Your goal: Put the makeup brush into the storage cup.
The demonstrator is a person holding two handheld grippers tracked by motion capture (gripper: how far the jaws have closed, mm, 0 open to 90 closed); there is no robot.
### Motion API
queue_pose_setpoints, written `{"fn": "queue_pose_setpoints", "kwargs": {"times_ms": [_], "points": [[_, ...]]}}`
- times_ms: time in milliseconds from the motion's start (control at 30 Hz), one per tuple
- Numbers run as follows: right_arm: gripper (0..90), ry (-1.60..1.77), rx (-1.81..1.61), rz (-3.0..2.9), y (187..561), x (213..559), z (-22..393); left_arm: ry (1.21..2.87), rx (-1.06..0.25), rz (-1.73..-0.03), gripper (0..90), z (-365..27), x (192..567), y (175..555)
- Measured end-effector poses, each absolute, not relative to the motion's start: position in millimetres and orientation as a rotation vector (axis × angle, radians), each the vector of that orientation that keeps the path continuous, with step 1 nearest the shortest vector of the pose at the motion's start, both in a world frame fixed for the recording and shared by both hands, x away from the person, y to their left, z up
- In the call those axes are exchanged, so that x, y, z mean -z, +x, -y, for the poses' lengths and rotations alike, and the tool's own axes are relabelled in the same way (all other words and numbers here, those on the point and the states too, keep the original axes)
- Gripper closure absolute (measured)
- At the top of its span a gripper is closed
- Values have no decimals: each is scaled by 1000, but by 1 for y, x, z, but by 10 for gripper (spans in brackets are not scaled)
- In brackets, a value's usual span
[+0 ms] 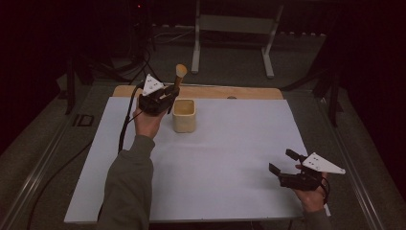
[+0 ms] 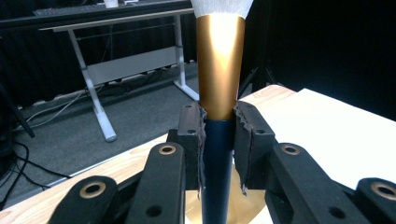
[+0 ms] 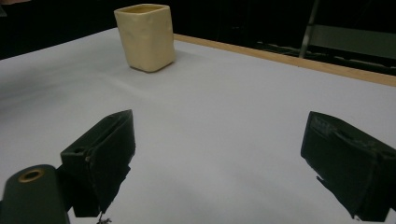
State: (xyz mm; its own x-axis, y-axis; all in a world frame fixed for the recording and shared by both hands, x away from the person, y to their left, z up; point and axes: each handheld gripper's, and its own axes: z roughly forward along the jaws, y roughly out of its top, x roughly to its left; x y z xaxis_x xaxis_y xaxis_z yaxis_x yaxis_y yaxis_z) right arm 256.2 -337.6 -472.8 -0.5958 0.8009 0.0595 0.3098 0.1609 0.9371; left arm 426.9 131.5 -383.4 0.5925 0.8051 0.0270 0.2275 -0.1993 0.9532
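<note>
Clamping a makeup brush (image 2: 220,84) upright by its handle, the left gripper (image 1: 158,98) hangs just at ten o'clock of the cream cup (image 1: 184,115). Probably mid-transfer; next calls for centring it over the cup's mouth. The right gripper (image 1: 289,168), jaws spread and empty, rests at the white mat's (image 1: 215,163) four o'clock.

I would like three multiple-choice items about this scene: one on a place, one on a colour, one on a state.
1. Where is the cup?
A. near the table's far edge, beside the left gripper
B. beside the right gripper
C. on the floor

2. What colour is the brush just above the fingers?
A. red
B. gold
C. green

3. How is the right gripper?
A. shut on the cup
B. shut on the brush
C. open, holding nothing

Answers: 1 A, the high view shows it next to the left gripper; 2 B, the left gripper view shows gold; 3 C, its fingers stand wide apart.
</note>
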Motion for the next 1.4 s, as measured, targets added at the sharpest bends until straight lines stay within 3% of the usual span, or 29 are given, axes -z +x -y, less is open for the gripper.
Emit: {"fn": "queue_pose_setpoints", "kwargs": {"times_ms": [1400], "points": [[100, 1072, -1453, -1967, 256, 473, 343, 1718, -617, -851, 748, -107, 393, 452]]}}
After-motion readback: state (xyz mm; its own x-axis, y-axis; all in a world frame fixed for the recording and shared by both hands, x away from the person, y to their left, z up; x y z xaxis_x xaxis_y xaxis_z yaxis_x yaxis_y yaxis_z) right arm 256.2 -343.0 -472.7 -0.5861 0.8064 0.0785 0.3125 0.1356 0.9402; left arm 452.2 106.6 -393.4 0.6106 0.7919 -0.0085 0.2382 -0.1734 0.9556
